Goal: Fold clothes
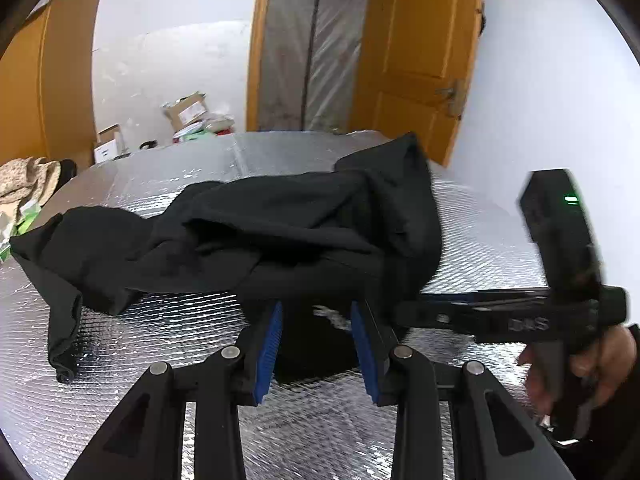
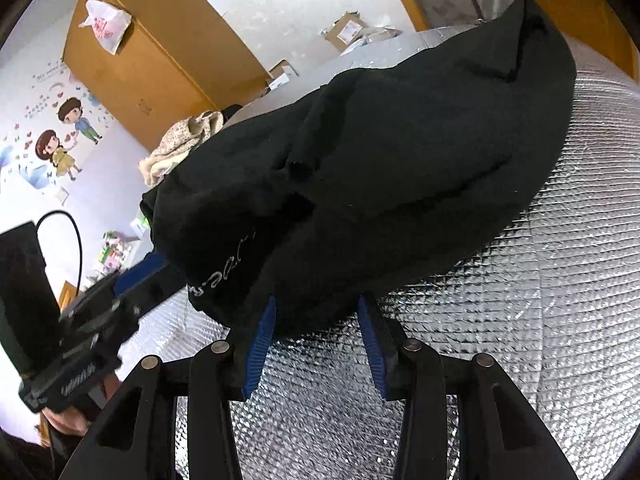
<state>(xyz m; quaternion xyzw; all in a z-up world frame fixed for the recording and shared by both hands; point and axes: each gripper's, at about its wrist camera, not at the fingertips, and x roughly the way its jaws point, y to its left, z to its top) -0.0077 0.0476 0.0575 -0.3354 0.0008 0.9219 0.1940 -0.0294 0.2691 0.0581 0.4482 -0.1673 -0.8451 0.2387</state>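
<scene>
A black garment lies crumpled on a table covered in silver foil; it also shows in the right wrist view, with white lettering near its hem. My left gripper is open, its blue pads on either side of the garment's near edge. My right gripper is open too, with the near hem between its blue pads. The right gripper shows in the left wrist view, held by a hand, reaching in from the right. The left gripper shows in the right wrist view at the left.
A beige cloth lies at the table's far left edge. Cardboard boxes sit on the floor beyond the table. An orange door and an orange wardrobe stand behind.
</scene>
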